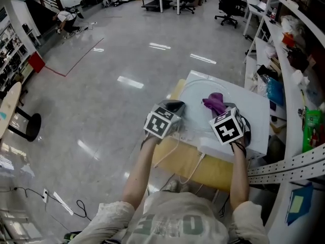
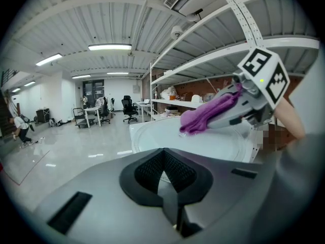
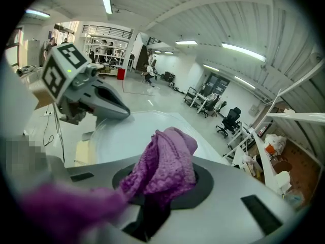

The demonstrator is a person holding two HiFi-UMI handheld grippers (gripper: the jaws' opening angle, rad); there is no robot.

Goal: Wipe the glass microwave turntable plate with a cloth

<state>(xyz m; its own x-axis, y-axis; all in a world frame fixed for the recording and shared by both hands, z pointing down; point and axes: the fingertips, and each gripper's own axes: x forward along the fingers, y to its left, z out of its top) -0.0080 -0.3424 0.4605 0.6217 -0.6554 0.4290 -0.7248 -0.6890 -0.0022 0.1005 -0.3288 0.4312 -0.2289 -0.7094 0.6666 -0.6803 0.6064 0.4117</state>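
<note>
White tabletop (image 1: 256, 126), round plate (image 1: 195, 95), knitted cloth (image 1: 215, 102)

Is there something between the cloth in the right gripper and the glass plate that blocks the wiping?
Nothing visible does. The cloth, held in the right gripper, is right over the plate with nothing between them. The left gripper is at the plate's left edge in the head view, aside from the cloth.
</note>
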